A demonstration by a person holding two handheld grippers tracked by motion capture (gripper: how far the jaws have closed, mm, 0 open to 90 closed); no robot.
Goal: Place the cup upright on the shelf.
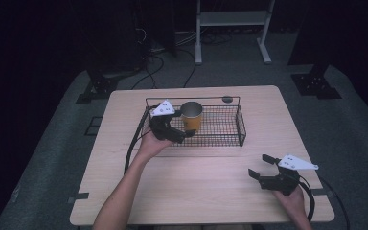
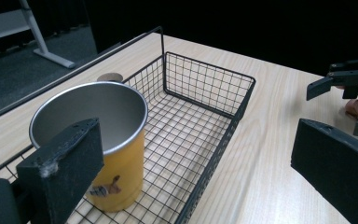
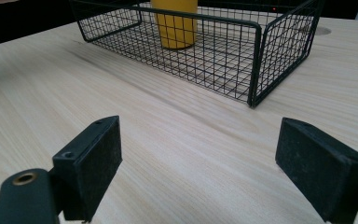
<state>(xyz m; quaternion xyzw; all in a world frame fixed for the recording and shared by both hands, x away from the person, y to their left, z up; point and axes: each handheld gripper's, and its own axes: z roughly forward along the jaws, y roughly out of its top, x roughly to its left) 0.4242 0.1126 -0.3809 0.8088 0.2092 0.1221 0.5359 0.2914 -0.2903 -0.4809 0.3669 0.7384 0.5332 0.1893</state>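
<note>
A yellow metal cup (image 1: 192,120) stands upright in the left part of a black wire basket (image 1: 242,127) on the wooden table (image 1: 196,187). My left gripper (image 1: 181,125) hovers at the basket's left front, open, its jaws spread wide beside the cup and not touching it. In the left gripper view the cup (image 2: 116,172) sits just behind the left jaw, and the basket (image 2: 223,140) stretches away empty. My right gripper (image 1: 260,166) is open low over the table's front right, holding nothing. Its view looks at the basket (image 3: 214,18) and cup (image 3: 175,28).
A round cable hole (image 1: 227,99) lies in the tabletop behind the basket. Beyond the table stand a white frame (image 1: 232,19), floor cables (image 1: 148,62) and black stand bases (image 1: 316,84). Bare wood spans the table's front half.
</note>
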